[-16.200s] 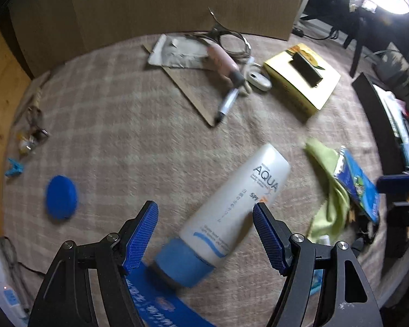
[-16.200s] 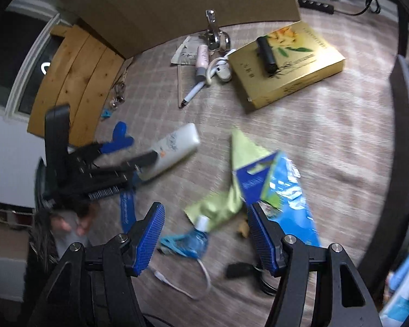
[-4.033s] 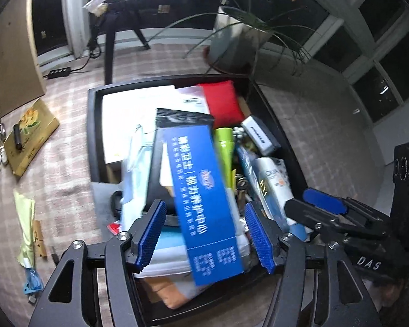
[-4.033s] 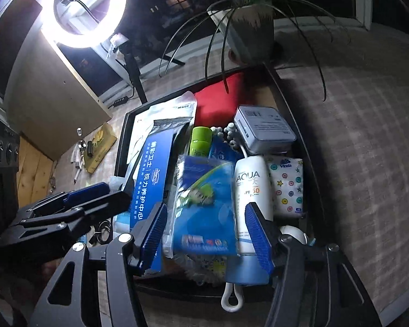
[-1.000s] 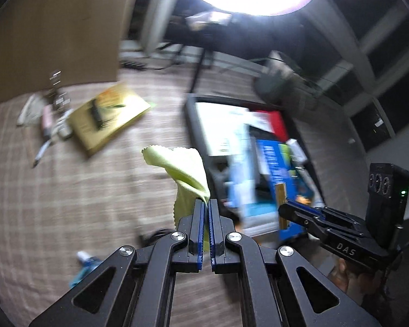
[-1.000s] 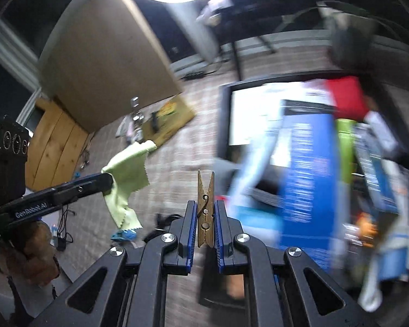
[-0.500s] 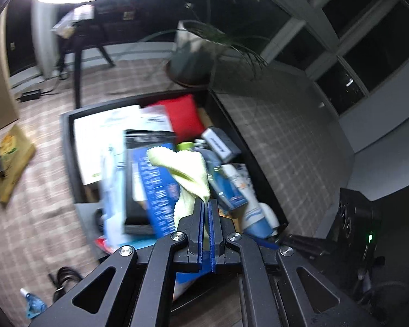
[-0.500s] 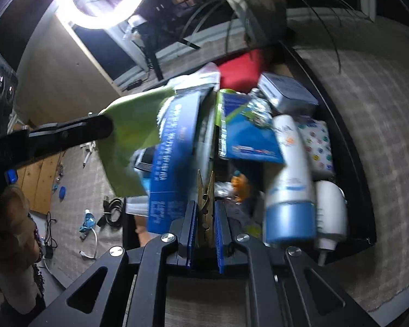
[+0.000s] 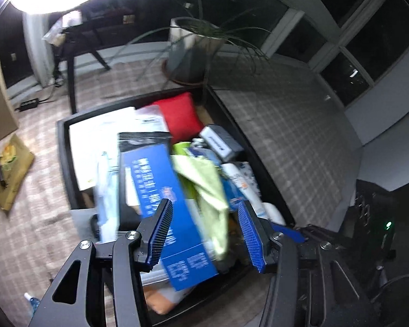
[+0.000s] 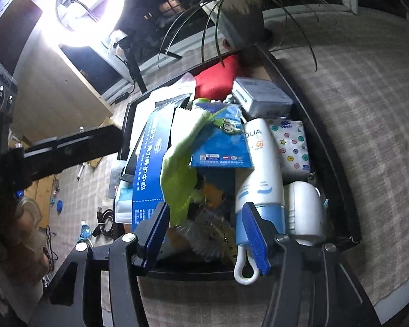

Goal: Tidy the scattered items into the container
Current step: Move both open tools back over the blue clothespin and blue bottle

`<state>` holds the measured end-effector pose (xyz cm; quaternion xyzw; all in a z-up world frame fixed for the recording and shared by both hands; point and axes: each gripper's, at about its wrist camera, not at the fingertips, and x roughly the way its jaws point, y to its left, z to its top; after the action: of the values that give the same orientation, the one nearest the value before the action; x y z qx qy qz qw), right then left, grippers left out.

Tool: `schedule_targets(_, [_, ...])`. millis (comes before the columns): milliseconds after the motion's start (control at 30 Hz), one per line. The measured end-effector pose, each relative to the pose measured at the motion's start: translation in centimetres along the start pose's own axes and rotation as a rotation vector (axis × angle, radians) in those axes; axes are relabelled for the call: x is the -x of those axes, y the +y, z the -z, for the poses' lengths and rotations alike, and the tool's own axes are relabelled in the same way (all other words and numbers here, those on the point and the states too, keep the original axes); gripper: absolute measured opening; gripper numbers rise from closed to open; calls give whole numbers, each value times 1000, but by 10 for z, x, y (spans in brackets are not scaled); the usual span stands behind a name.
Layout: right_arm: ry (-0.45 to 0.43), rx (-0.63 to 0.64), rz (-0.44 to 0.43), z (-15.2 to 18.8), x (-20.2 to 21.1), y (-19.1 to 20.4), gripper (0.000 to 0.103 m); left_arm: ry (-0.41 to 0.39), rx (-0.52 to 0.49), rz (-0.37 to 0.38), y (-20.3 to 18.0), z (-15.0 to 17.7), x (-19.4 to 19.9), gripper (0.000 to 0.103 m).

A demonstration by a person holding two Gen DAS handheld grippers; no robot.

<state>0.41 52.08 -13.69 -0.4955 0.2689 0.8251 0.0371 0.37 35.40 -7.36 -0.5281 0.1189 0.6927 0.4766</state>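
The black container (image 9: 64, 163) (image 10: 338, 169) is heaped with items: a blue box (image 9: 155, 188) (image 10: 147, 163), a white sunscreen tube (image 10: 259, 169), a red pouch (image 9: 181, 117) and a blue packet (image 10: 220, 141). A yellow-green cloth (image 9: 207, 190) (image 10: 180, 171) lies loose on the pile. My left gripper (image 9: 204, 231) is open and empty just above the cloth. My right gripper (image 10: 207, 237) is open and empty over the container's near edge. The wooden clothespin is out of sight.
A yellow box (image 9: 11, 169) lies on the checked tablecloth left of the container. A small blue bottle (image 10: 85, 230) and a black cable (image 10: 103, 218) lie on the cloth. A potted plant (image 9: 191, 51) stands behind the container. A ring light (image 10: 87, 8) glares above.
Both grippers have opened. The left one let go of the yellow-green cloth, which now lies on the pile. The right one let go of the wooden clothespin, now out of sight.
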Motion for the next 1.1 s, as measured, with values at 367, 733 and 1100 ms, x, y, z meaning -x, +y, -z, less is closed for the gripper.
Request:
schedule_targets(367, [-28,142,17,2,-5,55,52,-32,65,-156,91,59,51,54])
schedule_targets(733, [83,332,-109,17,-45,153,52,-16,273,-324,234,164,112,52])
schedule_targets(1100, [249,495,-179,58,-105,244,52,52,390,-332,291,248,100,34])
